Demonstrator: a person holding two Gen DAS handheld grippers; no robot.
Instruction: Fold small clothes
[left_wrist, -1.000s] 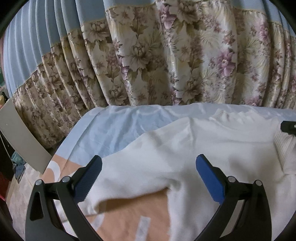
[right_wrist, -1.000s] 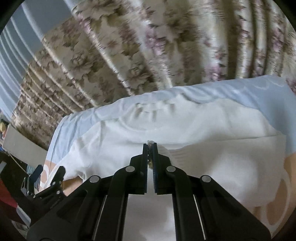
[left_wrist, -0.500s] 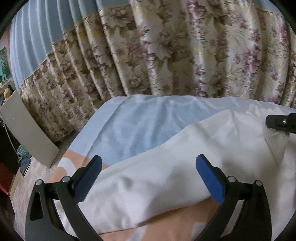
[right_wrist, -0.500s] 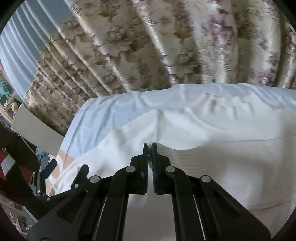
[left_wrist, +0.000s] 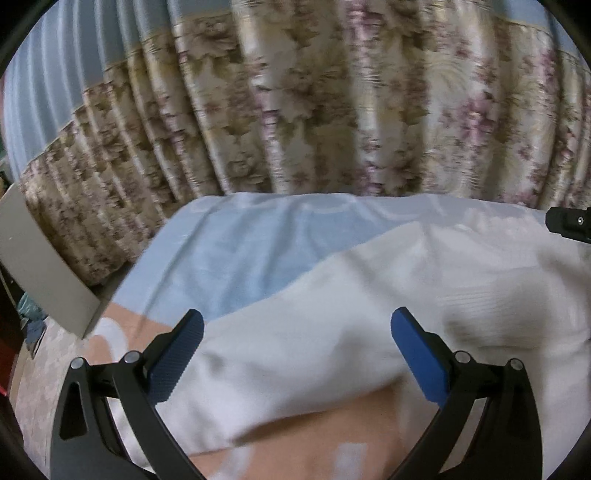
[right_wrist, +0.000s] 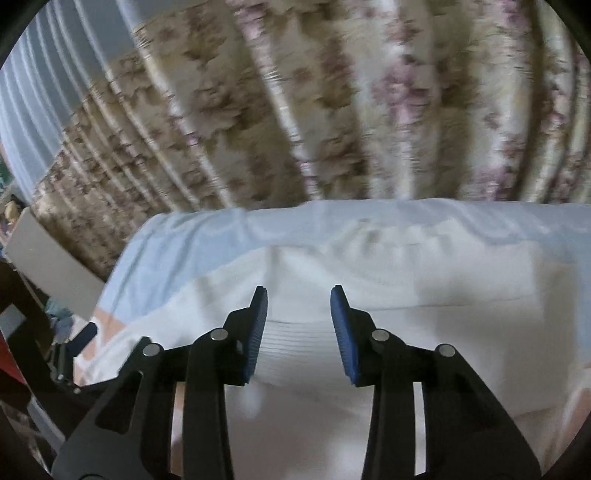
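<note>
One white knit garment on blue-and-peach bedsheet; left gripper & right gripper both released; floral curtain behind.

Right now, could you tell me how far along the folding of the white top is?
One fold looks done: a ribbed edge lies turned over the white top on the bed sheet. Nothing is in hand: the right gripper is open above that edge, and the left gripper is open over the top's near side. That side still spreads loose, so further folds remain.
</note>
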